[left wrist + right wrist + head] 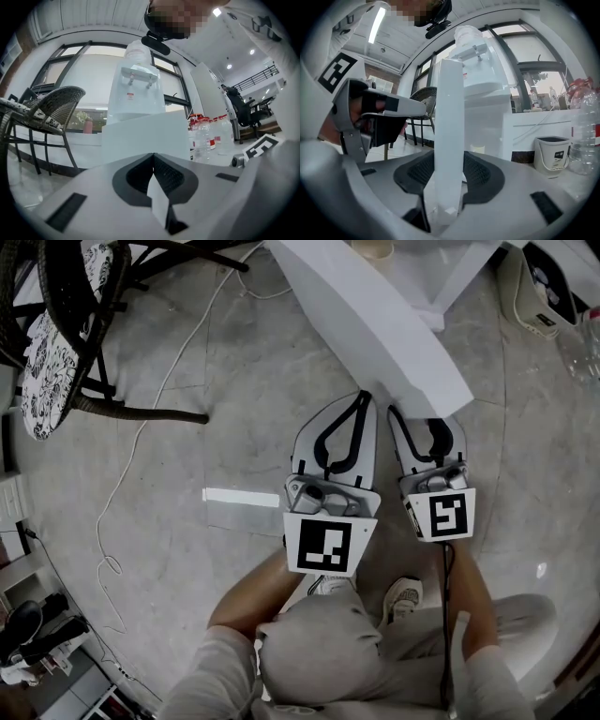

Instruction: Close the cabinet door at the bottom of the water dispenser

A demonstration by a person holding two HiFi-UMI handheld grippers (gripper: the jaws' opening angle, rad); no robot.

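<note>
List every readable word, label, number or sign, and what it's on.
Nothing reads clearly.
Red label on the water dispenser: blurred.
Red labels on the bottles: too small.
Dark label on the white bin: too small.
Patterns on the marker cubes: no words.
The cabinet door: blank.
</note>
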